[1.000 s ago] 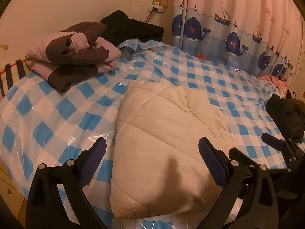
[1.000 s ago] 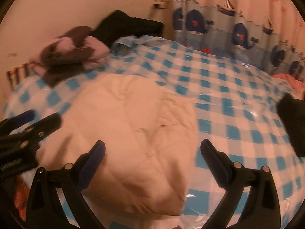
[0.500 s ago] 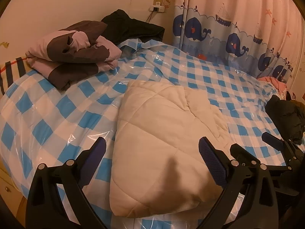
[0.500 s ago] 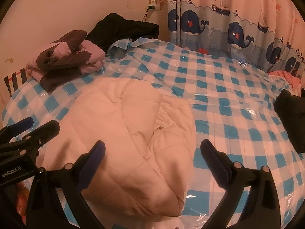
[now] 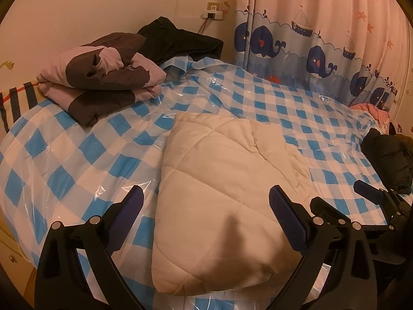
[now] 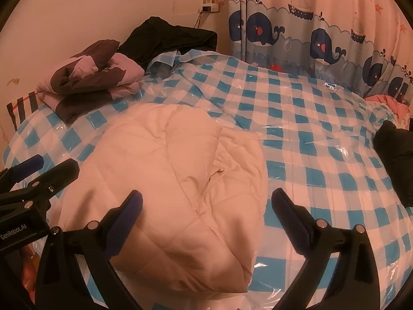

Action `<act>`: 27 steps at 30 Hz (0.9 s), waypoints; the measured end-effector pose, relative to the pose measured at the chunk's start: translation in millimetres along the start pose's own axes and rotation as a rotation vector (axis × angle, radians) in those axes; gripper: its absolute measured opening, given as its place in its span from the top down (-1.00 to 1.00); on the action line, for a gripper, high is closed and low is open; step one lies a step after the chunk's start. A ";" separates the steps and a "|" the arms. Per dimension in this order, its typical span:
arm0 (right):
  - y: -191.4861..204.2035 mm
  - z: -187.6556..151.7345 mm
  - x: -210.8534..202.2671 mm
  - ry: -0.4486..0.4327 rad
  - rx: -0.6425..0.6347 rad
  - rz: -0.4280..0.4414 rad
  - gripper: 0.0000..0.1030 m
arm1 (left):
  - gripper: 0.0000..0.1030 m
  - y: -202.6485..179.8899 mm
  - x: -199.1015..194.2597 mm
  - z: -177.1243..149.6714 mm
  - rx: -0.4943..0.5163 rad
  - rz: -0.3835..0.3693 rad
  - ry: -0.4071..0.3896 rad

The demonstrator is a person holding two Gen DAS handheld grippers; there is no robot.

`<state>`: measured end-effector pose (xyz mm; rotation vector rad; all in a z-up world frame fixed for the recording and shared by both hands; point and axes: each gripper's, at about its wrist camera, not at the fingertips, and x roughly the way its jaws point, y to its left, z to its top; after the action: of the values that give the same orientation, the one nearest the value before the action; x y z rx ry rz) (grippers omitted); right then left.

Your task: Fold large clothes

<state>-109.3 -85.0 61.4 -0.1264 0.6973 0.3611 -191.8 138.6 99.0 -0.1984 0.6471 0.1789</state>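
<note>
From my seat I see the cream quilted garment (image 5: 222, 201) lying folded into a thick pad on the blue-and-white checked bed cover (image 5: 77, 160), near the edge closest to me. My left gripper (image 5: 206, 211) hangs above the near part of it with its jaws spread wide and nothing between them; the garment fills most of the gap, its left edge just inside the left pad, and the fingers look clear of the cloth. My right gripper (image 6: 204, 211) is likewise released and empty, hovering over the near right part of the same cream quilted garment (image 6: 165, 180), whose rumpled right edge falls between the pads while bare checked cover shows under the right finger. Each tool shows at the edge of the other's view, so the two sit side by side over the pad. Farther back on the left rests a folded pink and brown garment (image 5: 100, 77), with a black garment (image 5: 178, 41) heaped behind it against the wall. Another dark garment (image 5: 387, 160) lies at the right edge of the bed, well apart from the cream one, and a whale-print curtain (image 5: 309, 51) hangs behind.
</note>
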 end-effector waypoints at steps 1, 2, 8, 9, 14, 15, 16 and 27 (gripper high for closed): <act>0.1 -0.1 0.0 -0.001 0.000 -0.001 -0.86 | -0.82 -0.2 -0.2 -0.5 0.000 0.000 0.001; 0.3 -0.1 -0.1 -0.001 0.000 -0.002 -0.86 | -0.82 -0.1 -0.1 -0.5 0.000 -0.001 0.001; -0.1 -0.2 0.0 -0.001 -0.004 0.001 -0.86 | -0.82 -0.7 -0.7 -1.0 -0.001 0.002 0.000; 0.1 0.0 0.0 -0.001 -0.002 -0.001 -0.86 | -0.82 -1.2 -1.1 -1.6 -0.001 0.002 -0.001; 0.1 0.0 0.1 0.000 -0.001 -0.001 -0.86 | -0.82 -0.6 -0.4 -1.2 -0.001 0.002 0.001; 0.1 0.0 0.1 0.000 0.000 0.000 -0.86 | -0.82 -1.2 -0.9 -1.8 -0.002 0.002 0.001; 0.0 0.0 0.0 0.000 -0.001 0.000 -0.86 | -0.82 -0.8 -0.6 -1.1 -0.002 0.001 0.002; 0.0 -0.5 0.8 0.001 -0.002 0.002 -0.86 | -0.82 -2.2 -1.6 -2.2 0.000 0.002 0.001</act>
<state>-109.1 -84.9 60.5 -0.1280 0.6983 0.3638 -193.8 135.7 98.5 -0.1978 0.6479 0.1811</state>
